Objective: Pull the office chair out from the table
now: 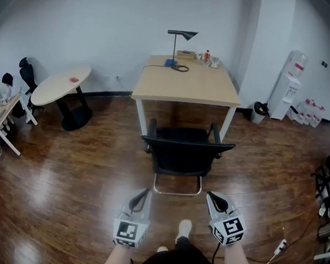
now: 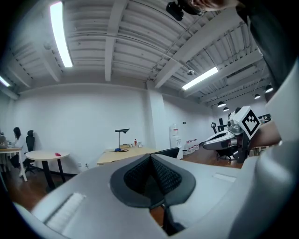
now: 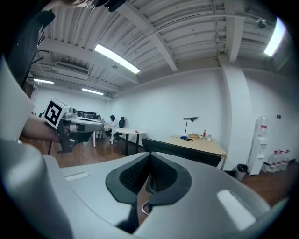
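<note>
Although the task was to pull it out, the office chair (image 1: 183, 150) already stood with most of its seat clear of the table (image 1: 191, 86). Its black backrest was turned toward the person, and only the front ends of its armrests were near the table's front edge. Its metal base rested on the dark wooden floor (image 1: 67, 180), and bare floor lay between that base and the person's shoe (image 1: 184, 229). Since neither tool touched the chair, the pull looked either finished or due for another go. If more clearance was wanted, the next move would call for opening both tools and reaching forward to the top of the backrest. Each would close on its own side, then both would draw straight back so the base slid without twisting.

The left tool (image 1: 140, 199) and the right tool (image 1: 213, 198) were held side by side close to the person's body. Both pointed roughly at the chair, with the backrest ahead of them and apart from both. In the left gripper view the dark ribbed pads met with nothing between them. The right gripper view showed the same, with the backrest beyond the tips. Farther out, a desk lamp (image 1: 177, 47) stood at the table's far end. A round table (image 1: 60, 85) stood off to the left and a water dispenser (image 1: 288, 86) against the right wall
</note>
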